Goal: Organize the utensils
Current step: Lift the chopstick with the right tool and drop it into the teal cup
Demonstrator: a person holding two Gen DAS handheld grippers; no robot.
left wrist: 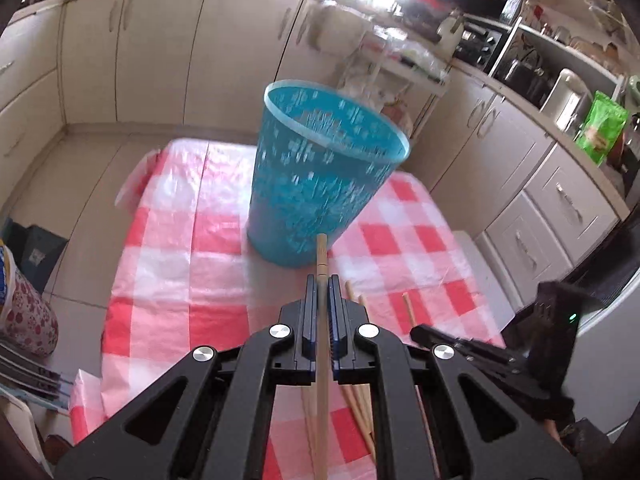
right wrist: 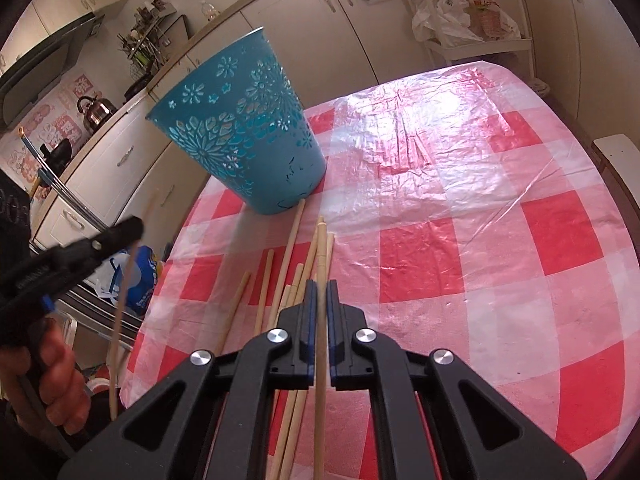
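Left claw [left wrist: 321,280] clamps chopstick [left wrist: 321,256], tip toward basket [left wrist: 320,168].

We are seeing a teal basket [right wrist: 244,128] showing a cut-out pattern of flowers and petals across its wall, paler where light is coming through. The cloth covering the counter [right wrist: 460,216] is showing a check of red, pink and white squares, shining glossy at the far end. Pale, light-wood chopsticks [right wrist: 292,240] are lying on it. Both the left gripper [left wrist: 321,280] and the right gripper [right wrist: 319,284] are showing black bodies, blue pads and silver screw heads. The cabinets [left wrist: 160,48] behind are looking cream. To the right, a bag [left wrist: 602,128] is showing bright green.
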